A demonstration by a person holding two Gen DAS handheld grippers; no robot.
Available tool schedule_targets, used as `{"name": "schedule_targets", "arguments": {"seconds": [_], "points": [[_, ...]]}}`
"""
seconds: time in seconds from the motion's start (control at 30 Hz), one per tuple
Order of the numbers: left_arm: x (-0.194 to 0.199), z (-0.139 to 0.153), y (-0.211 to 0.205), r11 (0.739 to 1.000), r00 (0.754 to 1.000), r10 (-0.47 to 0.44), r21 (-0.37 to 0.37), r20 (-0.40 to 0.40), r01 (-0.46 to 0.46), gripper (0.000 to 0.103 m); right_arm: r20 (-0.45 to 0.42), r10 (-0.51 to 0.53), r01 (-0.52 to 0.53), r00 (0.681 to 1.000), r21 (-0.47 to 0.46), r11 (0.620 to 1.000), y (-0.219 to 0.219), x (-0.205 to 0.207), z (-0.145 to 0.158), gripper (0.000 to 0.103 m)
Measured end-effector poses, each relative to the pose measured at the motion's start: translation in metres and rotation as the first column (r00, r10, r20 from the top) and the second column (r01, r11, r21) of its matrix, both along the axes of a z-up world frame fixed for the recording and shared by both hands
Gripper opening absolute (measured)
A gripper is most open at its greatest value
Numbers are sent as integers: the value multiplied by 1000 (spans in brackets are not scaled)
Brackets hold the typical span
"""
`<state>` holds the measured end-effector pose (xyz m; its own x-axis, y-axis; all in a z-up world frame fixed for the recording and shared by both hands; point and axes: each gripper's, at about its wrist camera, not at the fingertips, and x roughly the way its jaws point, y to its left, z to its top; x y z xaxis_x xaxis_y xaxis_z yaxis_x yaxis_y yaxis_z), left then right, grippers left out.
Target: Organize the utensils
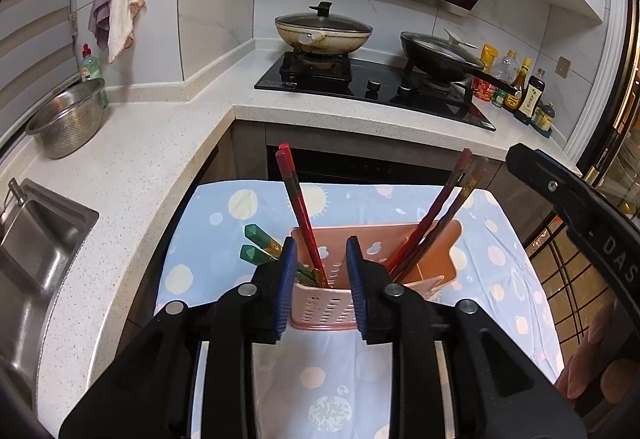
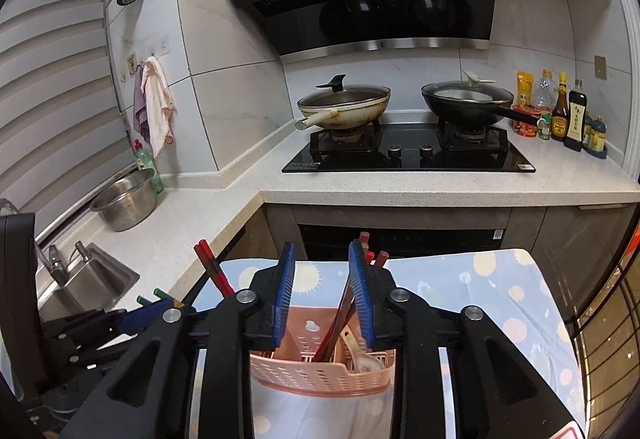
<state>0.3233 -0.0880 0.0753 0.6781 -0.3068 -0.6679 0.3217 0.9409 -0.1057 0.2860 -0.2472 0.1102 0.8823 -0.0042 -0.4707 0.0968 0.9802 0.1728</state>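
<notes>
Pink perforated holder (image 1: 324, 309): red chopsticks (image 1: 300, 211) leaning inside.

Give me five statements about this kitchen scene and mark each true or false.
1. The pink holder stands on a patterned cloth. True.
2. Red chopsticks stand in the holder. True.
3. Both pans on the stove have no lids. False: the pale wok and the black pan are both covered by lids.
4. The left gripper is clamped on a chopstick. False: its fingers stand apart around the holder's end, pressing nothing.
5. A metal colander sits on the counter near the sink. True.
</notes>
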Motion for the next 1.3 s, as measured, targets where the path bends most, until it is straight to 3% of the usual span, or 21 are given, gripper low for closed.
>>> {"name": "schedule_targets", "arguments": {"seconds": [0.13, 0.3, 0.4, 0.6, 0.8, 1.0, 1.13, 1.3], "points": [[-8, 7, 1, 1000, 1000, 9, 2, 24, -9, 43, 5, 3, -3, 1000, 3, 1000, 0, -14, 3, 39], [-24, 19, 4, 1000, 999, 8, 0, 49, -8, 46, 9, -2, 2, 1000, -12, 1000, 3, -36, 7, 43], [-35, 24, 7, 1000, 998, 15, -5, 63, -14, 55, 10, -5, 5, 1000, -31, 1000, 8, -49, 9, 44], [-54, 33, 13, 1000, 997, 19, -9, 75, -18, 56, -4, 2, -2, 1000, -51, 999, 16, -72, 11, 45], [-79, 38, 20, 999, 994, 31, 2, 100, -32, 63, -20, -6, 4, 1000, -57, 998, 24, -99, 11, 52], [-104, 34, 29, 998, 993, 57, 21, 108, -60, 76, -25, -21, 19, 999, -88, 996, 33, -132, 8, 66], [-123, 31, 33, 996, 990, 72, 36, 119, -77, 91, -42, -28, 23, 999, -125, 992, 39, -152, 1, 72], [-146, 24, 34, 995, 989, 71, 64, 128, -80, 96, -61, -54, 46, 997, -133, 990, 37, -173, -10, 84]]}}
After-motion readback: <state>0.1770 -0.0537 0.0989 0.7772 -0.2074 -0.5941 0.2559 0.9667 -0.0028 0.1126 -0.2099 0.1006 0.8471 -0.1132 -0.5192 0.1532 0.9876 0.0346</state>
